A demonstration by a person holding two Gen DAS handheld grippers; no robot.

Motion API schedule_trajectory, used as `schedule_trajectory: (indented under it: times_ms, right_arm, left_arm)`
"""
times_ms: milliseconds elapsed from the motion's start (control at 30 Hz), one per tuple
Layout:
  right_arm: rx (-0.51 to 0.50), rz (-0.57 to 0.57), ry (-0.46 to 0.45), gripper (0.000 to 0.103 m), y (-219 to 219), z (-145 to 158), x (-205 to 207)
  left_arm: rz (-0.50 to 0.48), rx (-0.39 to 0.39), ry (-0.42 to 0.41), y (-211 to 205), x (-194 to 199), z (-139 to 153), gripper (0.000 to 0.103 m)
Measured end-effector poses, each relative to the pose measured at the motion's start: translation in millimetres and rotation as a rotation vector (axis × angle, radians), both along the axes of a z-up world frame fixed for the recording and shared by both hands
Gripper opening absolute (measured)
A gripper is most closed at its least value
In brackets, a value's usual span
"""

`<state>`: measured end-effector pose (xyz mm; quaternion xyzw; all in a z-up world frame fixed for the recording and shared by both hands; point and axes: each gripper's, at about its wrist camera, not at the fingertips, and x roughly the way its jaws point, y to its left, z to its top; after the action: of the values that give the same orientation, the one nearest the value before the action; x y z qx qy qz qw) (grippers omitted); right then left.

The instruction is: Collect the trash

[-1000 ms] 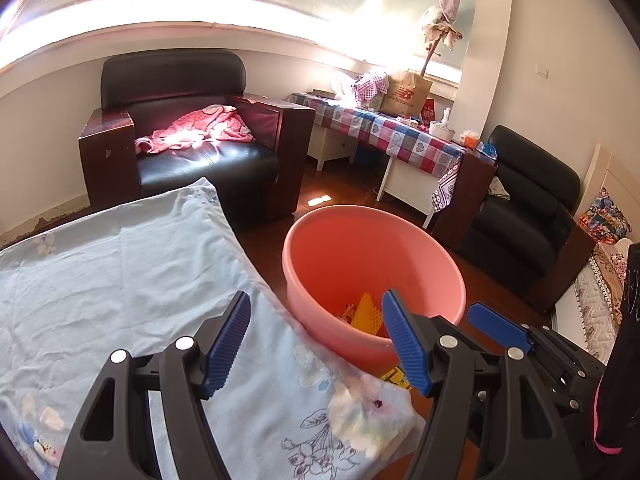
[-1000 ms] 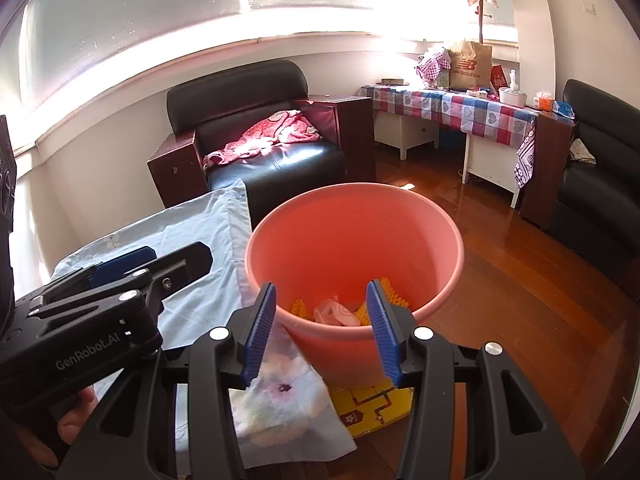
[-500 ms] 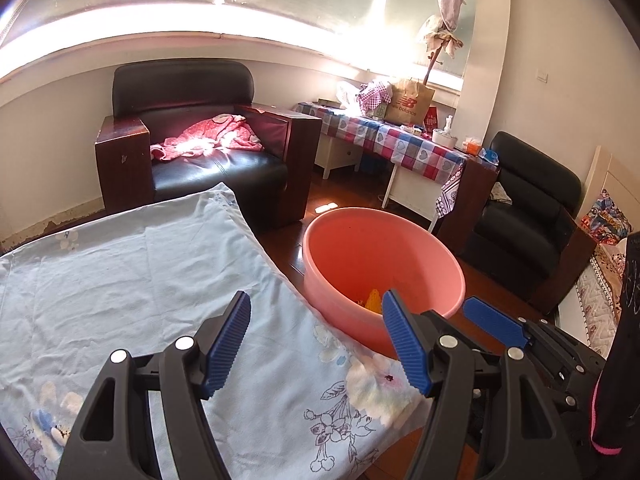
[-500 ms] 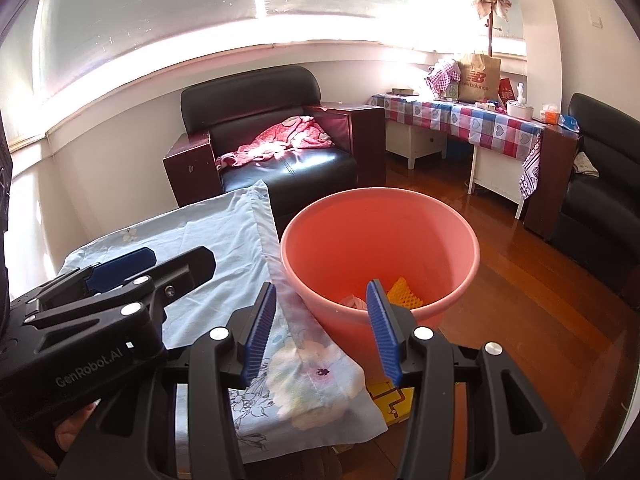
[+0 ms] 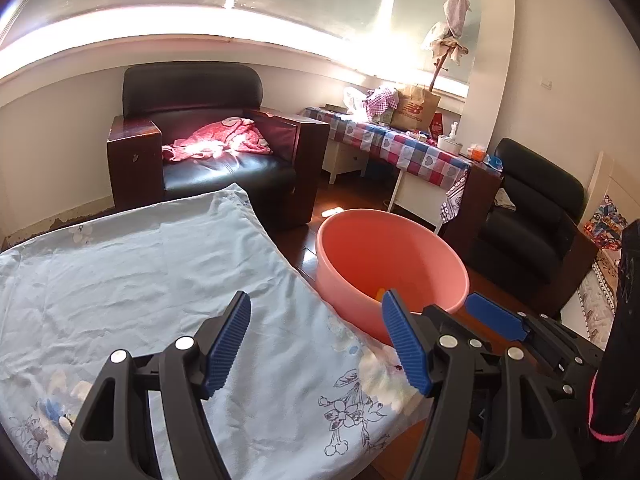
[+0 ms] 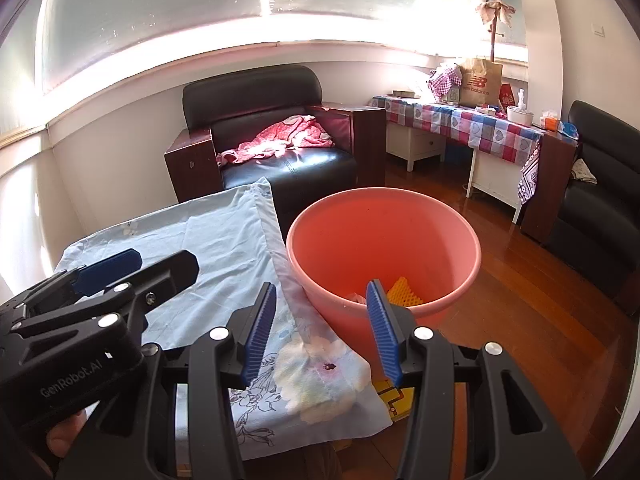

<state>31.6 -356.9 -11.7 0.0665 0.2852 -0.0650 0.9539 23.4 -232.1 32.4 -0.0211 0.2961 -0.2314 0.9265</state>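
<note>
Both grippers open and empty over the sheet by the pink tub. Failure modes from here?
1. The blue sheet hangs loose at the corner beside the pink tub; fingers reaching past could snag it.
2. The left gripper and right gripper sit close together, so they may collide.
3. The yellow card lies half under the sheet, easy to miss.

Only 2 readable bits here. The left gripper (image 6: 108,276), seen from the right wrist cam, has "GenRobot.AI" in pale letters on its black body. The brown paper bag (image 6: 478,82) on the checkered table says "new balance" with the logo. Everything else is too blurry to make out.
</note>
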Motion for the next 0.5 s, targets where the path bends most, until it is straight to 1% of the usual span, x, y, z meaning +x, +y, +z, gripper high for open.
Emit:
schedule_trajectory:
  times_ms: [500]
  right_arm:
    - [0.017, -0.011, 0.013, 0.048, -1.8, -2.1, 3.7]
  left_arm:
    - [0.020, -0.004, 0.006, 9.2, 1.3, -0.1, 0.067]
